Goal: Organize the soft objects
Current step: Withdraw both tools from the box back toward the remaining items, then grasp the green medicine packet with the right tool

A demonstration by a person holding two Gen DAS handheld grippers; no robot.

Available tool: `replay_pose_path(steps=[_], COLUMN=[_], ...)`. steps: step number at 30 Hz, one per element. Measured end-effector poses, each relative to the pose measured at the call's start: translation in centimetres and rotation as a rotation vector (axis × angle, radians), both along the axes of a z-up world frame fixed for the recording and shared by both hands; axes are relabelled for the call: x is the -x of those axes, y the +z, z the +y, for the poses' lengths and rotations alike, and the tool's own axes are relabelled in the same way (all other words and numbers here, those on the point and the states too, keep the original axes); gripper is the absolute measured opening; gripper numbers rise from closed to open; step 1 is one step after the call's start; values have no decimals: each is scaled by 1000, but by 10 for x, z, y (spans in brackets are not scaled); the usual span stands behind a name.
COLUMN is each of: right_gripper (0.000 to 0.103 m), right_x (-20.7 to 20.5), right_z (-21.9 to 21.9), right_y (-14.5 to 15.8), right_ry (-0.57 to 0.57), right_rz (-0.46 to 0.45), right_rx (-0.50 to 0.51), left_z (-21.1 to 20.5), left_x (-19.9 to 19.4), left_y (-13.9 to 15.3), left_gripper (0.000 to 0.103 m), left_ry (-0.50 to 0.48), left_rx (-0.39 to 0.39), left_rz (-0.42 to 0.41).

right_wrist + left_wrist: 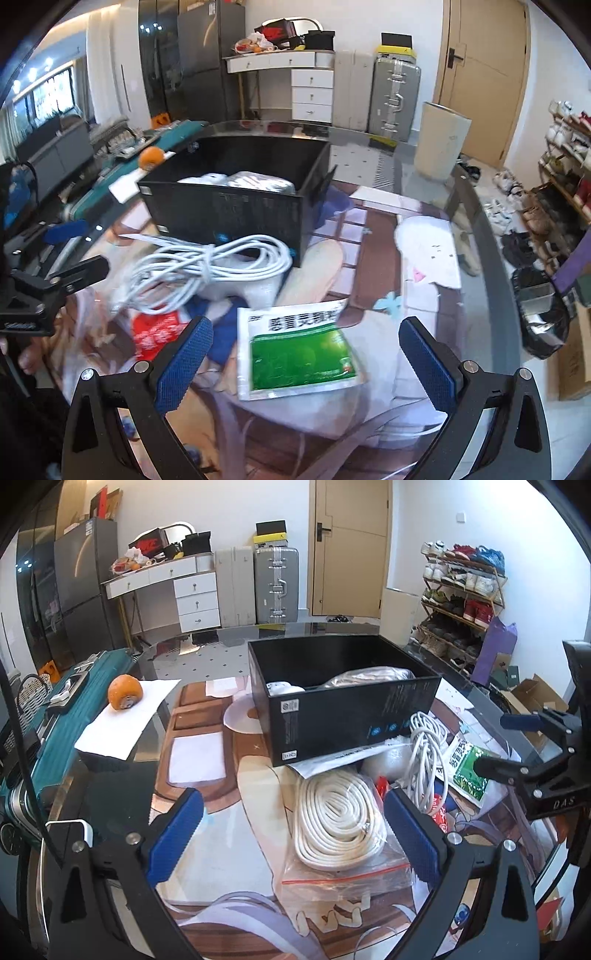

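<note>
Your left tongs (295,827) stand wide open and grip nothing, their blue ribbed pads (175,834) either side of one flat coil of thick white rope (338,821) sealed in a clear zip bag (347,880); your right tongs (304,360) are spread open too, empty, above one flat green-and-white packet (297,354) lying on the glass desk (413,229); between the two lies one loose bundle of thin white cable (207,264), just beside one rigid black box (343,698); inside that box you have one silvery crinkled bag (373,677) and one white rounded lump (282,688); one red packet (157,332) sits under the cable; one orange fruit (125,697) rests on white paper (127,718) at the far left.
</note>
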State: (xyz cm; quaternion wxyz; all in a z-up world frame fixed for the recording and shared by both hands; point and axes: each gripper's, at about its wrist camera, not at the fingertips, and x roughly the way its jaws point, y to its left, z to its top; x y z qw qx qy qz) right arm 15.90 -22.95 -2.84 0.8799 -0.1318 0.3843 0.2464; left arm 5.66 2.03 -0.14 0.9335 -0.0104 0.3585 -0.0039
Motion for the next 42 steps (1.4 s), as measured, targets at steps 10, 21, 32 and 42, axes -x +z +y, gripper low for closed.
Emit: replay_pose_path(steps=[10, 21, 32, 42], right_gripper=[102, 102, 102, 102], right_x=[-10, -23, -29, -28], right_z=[0, 6, 3, 3], right_y=[-20, -44, -46, -46], right_ry=[27, 11, -14, -11], right_rz=[64, 114, 101, 93], right_rx=[2, 28, 40, 30], left_z=[-4, 0, -2, 0], left_x=[-6, -10, -8, -7], left_y=[-10, -12, -13, -12], left_gripper=[99, 99, 99, 99], left_ry=[-7, 8, 7, 12], left_rx=[-3, 3, -3, -4], left_rz=[44, 55, 59, 60])
